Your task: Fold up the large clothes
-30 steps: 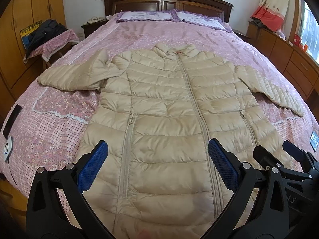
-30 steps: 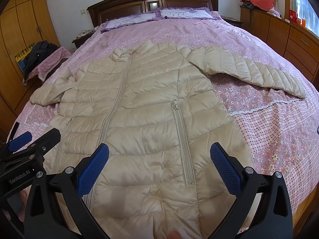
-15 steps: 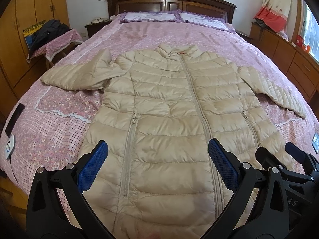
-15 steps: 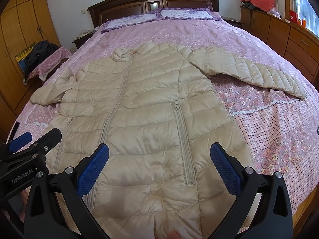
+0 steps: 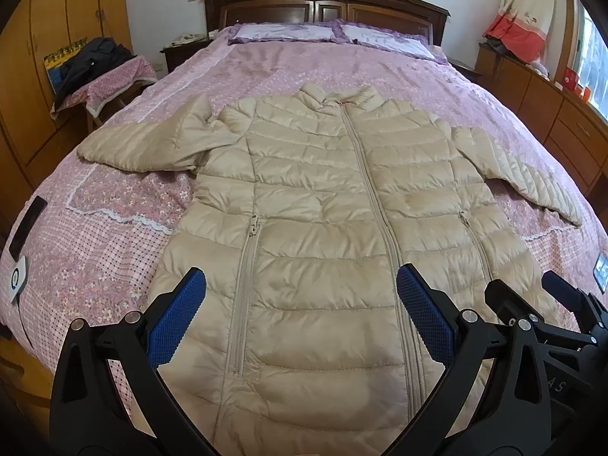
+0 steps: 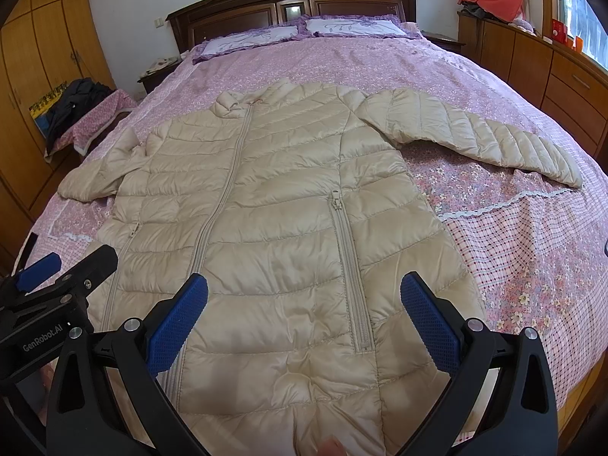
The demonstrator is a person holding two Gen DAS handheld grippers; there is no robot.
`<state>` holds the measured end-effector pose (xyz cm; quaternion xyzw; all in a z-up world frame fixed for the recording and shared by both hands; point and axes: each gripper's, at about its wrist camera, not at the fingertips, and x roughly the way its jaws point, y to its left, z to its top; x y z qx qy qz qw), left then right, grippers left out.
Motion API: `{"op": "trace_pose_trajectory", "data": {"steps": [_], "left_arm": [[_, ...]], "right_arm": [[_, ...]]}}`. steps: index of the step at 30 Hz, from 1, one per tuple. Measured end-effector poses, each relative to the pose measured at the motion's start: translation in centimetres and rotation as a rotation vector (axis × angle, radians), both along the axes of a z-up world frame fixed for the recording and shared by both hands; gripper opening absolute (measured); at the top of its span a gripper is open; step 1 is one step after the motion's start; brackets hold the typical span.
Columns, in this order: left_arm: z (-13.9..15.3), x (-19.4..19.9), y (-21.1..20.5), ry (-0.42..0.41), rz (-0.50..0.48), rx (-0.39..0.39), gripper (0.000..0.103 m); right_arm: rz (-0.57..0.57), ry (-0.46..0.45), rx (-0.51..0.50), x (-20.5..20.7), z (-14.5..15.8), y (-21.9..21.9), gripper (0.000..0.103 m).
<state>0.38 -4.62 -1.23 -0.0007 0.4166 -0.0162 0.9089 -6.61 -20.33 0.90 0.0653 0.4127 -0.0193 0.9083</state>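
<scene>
Both cameras have drifted slightly, left gripper (image 5: 300,307) and right gripper (image 6: 304,309) hovering jaws spread over the beige coat (image 5: 334,228) lying flat on the bed (image 5: 114,235); pinch each sleeve cuff first, folding inward evenly.

- Left wrist view: low at the bed's (image 5: 380,72) foot, left of centre, facing the headboard (image 5: 323,3).
- Right wrist view: beside it, same heading.
- Both share the coat (image 5: 323,228) close below.

Pink bedspread (image 5: 342,76), pillows (image 5: 288,32), wardrobe (image 5: 57,19)
</scene>
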Motion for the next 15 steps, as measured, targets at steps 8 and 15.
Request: {"op": "trace_pose_trajectory", "data": {"steps": [8,15], "left_arm": [[-0.05,-0.06,0.03,0.002,-0.001,-0.001,0.100],[-0.27,-0.18,0.04,0.017,-0.003,0.005,0.100]], "right_arm": [[0.000,0.000,-0.001,-0.05,0.00,-0.05,0.098],[-0.004,-0.003,0.000,-0.25,0.07,-0.22,0.098]]}}
